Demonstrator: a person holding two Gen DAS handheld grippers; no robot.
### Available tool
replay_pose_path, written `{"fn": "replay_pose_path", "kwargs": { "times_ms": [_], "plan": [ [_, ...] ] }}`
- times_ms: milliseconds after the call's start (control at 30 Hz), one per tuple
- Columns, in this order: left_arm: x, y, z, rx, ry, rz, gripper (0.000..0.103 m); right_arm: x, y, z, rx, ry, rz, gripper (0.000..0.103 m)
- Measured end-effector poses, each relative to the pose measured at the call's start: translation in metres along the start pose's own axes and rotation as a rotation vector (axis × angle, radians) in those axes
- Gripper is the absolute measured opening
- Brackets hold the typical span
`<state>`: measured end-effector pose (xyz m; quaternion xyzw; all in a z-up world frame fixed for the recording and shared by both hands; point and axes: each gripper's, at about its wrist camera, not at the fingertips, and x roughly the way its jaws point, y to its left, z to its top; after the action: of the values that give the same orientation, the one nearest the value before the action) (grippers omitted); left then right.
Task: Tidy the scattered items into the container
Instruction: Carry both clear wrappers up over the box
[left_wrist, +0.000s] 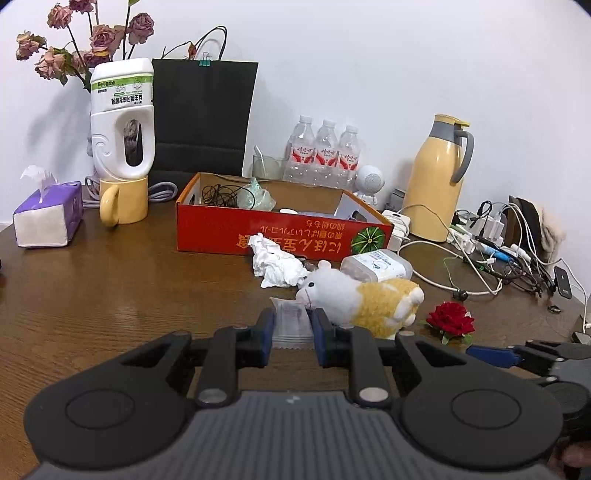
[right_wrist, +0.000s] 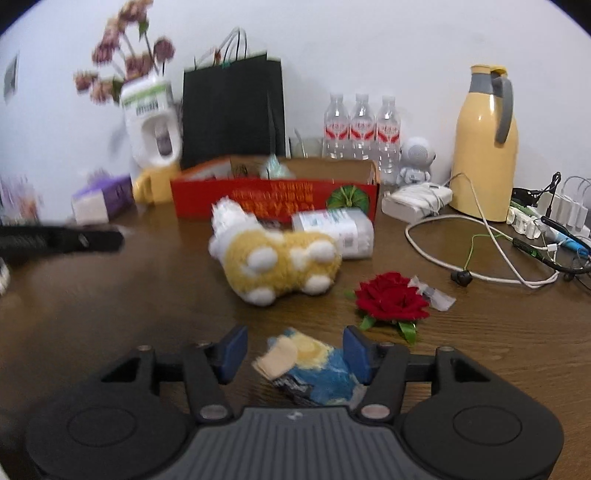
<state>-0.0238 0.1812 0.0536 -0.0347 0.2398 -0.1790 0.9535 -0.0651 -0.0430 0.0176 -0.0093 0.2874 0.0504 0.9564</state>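
Clutter is spread over the brown wooden counter, and the red cardboard box is seen at its far middle, open at the top, with a coil of dark cable and a pale green wrapper already inside. Just near of the box, a crumpled white tissue and a clear plastic jar lying on its side are found, the jar touching a white and yellow plush toy that lies on its side. A red rose is placed to the right of the toy, apart from it. The left hand-held gripper is pressed onto a small clear packet, which is pinched between its blue pads above the counter. The right hand-held gripper is spread, no frame showing its pads pressing on anything; a blue and yellow sock lies between them, close against the right pad and clear of the left one. No earlier view is given for comparison. A yellow thermos jug is stood at the far right, beside tangled white cables.
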Motion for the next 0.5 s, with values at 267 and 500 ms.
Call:
{"fn": "replay_pose_path", "kwargs": {
  "times_ms": [267,500],
  "plan": [
    [-0.002,0.004,-0.004,-0.013,0.003,0.001,0.023,0.004,-0.012,-0.004,0.088,0.051,0.036,0.018],
    [-0.023,-0.005,0.002,0.023,-0.072,0.007,0.023,-0.022,-0.002,0.014,0.101,-0.028,0.083,0.004]
  ]
}}
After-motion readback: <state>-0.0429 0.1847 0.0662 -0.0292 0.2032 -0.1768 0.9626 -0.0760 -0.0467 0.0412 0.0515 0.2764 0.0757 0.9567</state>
